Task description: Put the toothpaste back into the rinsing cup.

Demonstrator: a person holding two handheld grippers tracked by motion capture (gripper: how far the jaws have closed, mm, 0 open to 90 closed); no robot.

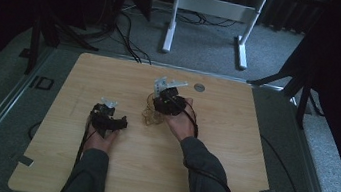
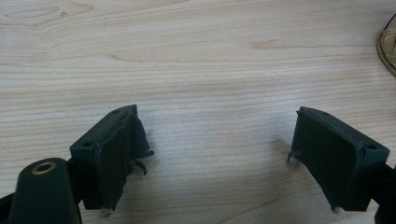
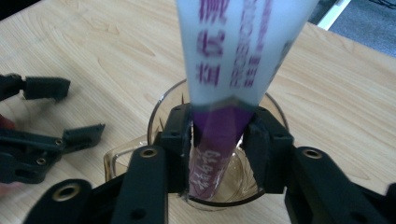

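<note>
Tube (image 3: 233,60): white-and-purple, tail-end down inside glass cup (image 3: 159,112) mid-table.
Handling: light, soft, likely slippery; cup fragile.
Hold: purple lower body.
Right gripper (image 3: 218,140): jaws flank tube, contact unclear.
Left gripper (image 2: 219,154): open, empty.

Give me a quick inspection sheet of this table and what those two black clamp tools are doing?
Surface: wooden table, bare pale top.
Job's things: white and purple tube, print blurred, stands with its purple end in a clear cup.
Clutter: small round grey disc near the far edge.
Grippers: right gripper straddles the tube at the cup, whether the pads press is unclear; left gripper open over bare wood.
Cables: black cable along the right sleeve.
Surroundings: grey carpet, white desk frame, floor cables.
</note>
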